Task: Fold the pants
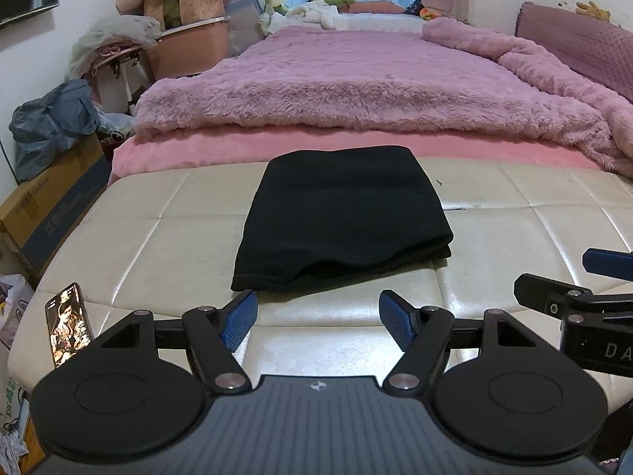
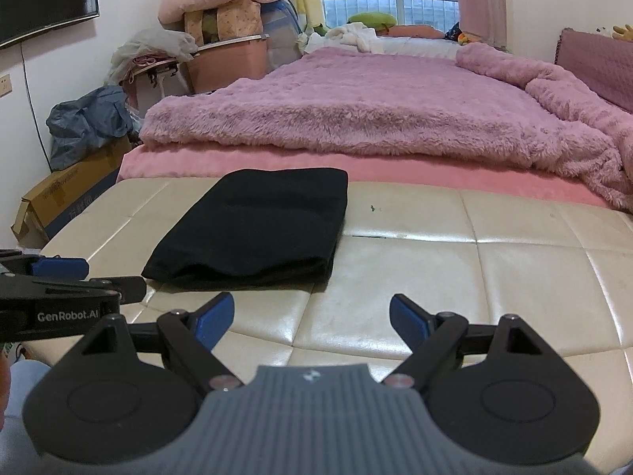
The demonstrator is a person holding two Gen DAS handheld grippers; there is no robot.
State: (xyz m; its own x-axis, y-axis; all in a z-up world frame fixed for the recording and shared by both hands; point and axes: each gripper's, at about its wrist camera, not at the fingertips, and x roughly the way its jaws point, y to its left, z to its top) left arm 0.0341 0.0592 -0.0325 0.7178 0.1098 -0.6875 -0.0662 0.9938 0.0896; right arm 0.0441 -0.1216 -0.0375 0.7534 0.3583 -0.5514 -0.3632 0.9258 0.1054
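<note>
Claws stand with jaws apart and empty: left claw (image 1: 318, 318) just short of the folded black pants (image 1: 344, 217), right claw (image 2: 312, 318) near their right corner. Pants (image 2: 257, 225) lie flat on the cream tufted counter (image 2: 435, 277), before the pink bed (image 1: 356, 79). Only the left view shows a phone (image 1: 68, 322) propped at the counter's left edge.
</note>
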